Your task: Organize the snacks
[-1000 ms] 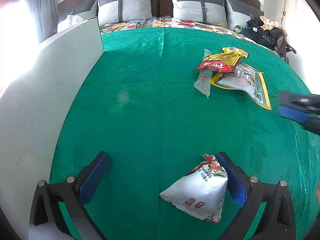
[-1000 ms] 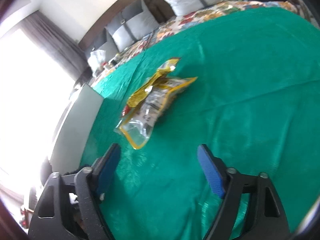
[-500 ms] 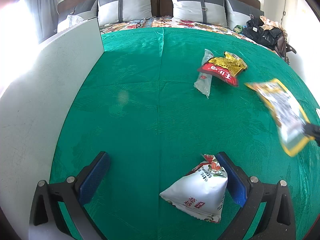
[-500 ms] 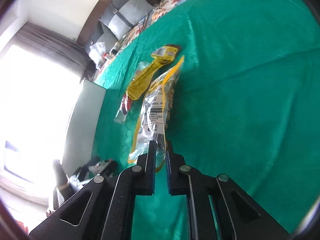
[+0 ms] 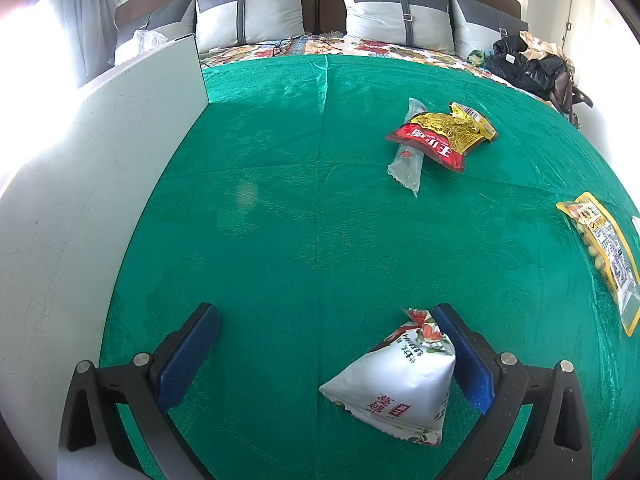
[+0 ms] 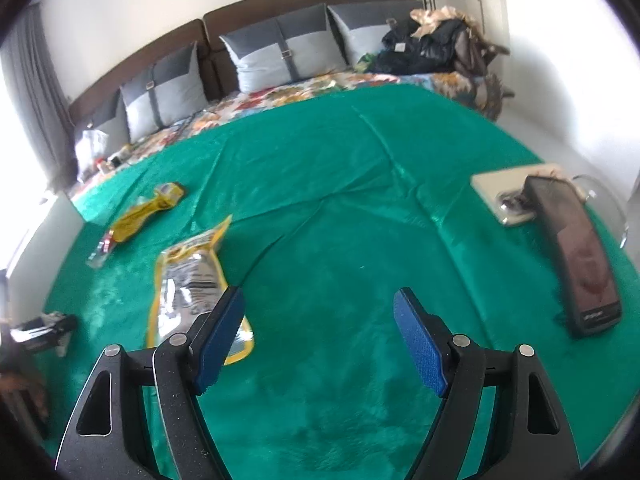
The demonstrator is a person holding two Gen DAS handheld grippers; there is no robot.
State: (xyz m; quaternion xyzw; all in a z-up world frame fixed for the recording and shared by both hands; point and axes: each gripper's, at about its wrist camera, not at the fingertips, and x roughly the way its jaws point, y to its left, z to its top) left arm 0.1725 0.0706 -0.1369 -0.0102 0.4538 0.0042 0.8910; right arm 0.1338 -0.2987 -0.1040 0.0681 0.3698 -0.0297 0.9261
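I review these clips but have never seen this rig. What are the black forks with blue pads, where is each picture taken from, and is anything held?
They are hand-held two-finger grippers, one per hand, each with a camera looking along its fingers. The left gripper is open; the white snack bag lies on the green cover beside its right pad, not pinched. The right gripper is opening with nothing between its pads; the yellow-edged clear pouch lies flat left of it. Farther off lie a red-and-yellow packet overlapping a clear wrapper. Nothing is held.
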